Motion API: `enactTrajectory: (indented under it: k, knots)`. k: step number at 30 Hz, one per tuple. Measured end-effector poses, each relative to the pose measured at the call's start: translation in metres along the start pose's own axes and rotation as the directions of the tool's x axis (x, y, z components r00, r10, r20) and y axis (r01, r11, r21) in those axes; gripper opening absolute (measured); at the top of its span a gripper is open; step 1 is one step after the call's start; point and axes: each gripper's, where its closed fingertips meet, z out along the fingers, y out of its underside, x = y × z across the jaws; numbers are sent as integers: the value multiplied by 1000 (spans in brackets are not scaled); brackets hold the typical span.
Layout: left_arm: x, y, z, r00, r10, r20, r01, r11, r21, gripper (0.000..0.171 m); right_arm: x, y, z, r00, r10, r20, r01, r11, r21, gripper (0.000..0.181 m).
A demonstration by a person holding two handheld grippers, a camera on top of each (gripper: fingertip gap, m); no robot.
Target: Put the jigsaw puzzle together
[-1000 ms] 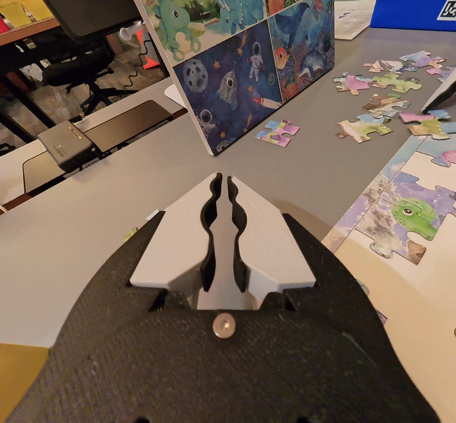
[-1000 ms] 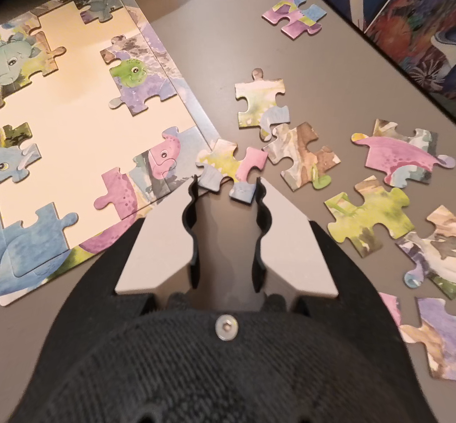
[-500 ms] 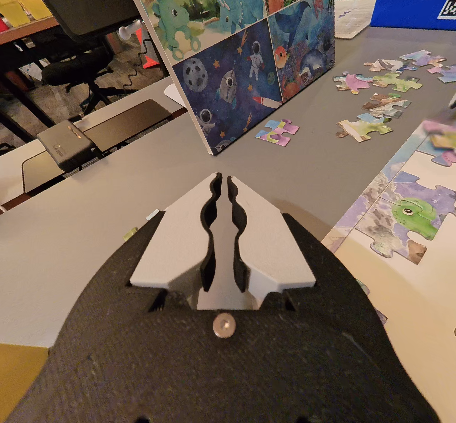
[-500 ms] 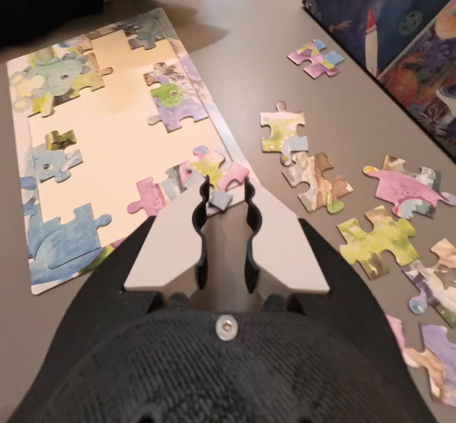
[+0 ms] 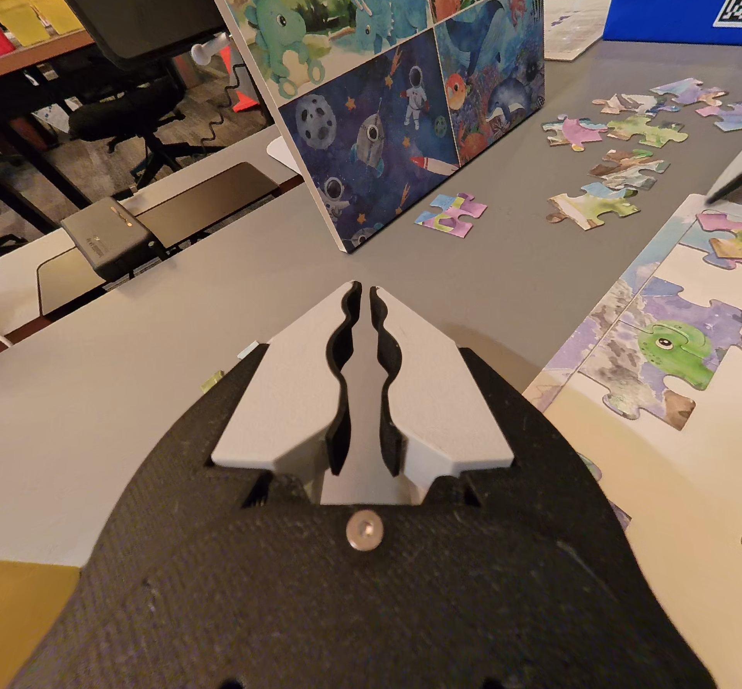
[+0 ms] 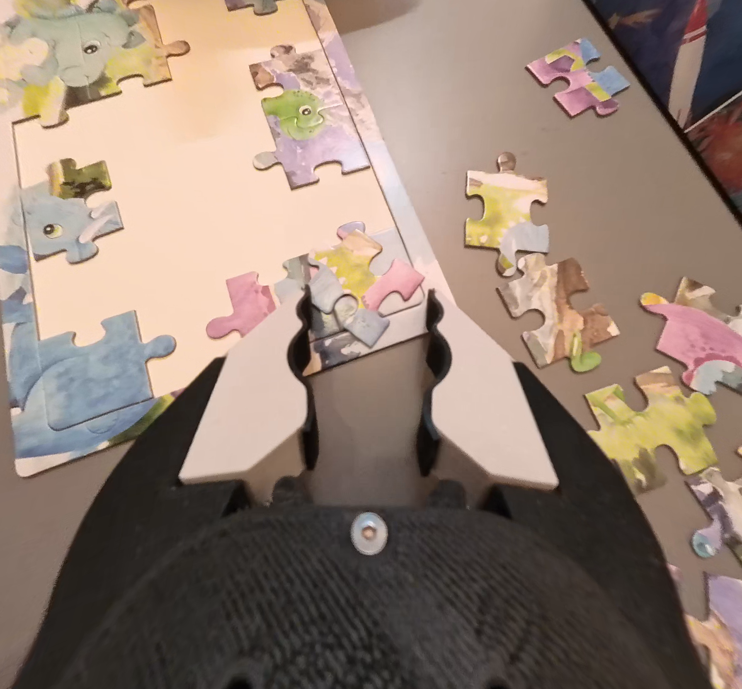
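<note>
Two grey fingers of the left gripper (image 5: pixel 365 288) sit nearly pressed together, holding nothing, above the grey table (image 5: pixel 241 308); no writing reads clearly. Right view: the right gripper (image 6: pixel 367 300) is spread wide over a loose yellow-pink puzzle piece (image 6: pixel 361 272) lying crooked on the cardboard puzzle tray (image 6: pixel 200 188).

Counts on the grey table

One puzzle tray (image 6: pixel 405 212), one upright picture box (image 5: pixel 385 115), two grippers. In the right wrist view, seven loose puzzle pieces (image 6: pixel 506 212) lie fully visible beside the tray; more are cut off.
</note>
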Motion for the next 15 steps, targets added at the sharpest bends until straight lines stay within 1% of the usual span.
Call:
enactTrajectory:
  k: [6, 11, 13, 15]
  knots:
    - [0, 0, 0, 1000, 0, 0, 0, 1000, -1, 1, 20, 8, -9, 996, 10, -89, -13, 1000, -24, 50]
    - [0, 0, 0, 1000, 1, 0, -1, 1000, -1, 1, 44, 14, -18, 975, 22, -220, -32, 999, -42, 43]
    - [0, 0, 0, 1000, 1, 0, -1, 1000, -1, 1, 43, 8, -19, 976, 29, -218, -33, 999, -14, 43]
    - [0, 0, 0, 1000, 2, 0, -2, 1000, -1, 1, 33, 0, -17, 986, 47, -162, -43, 999, 27, 45]
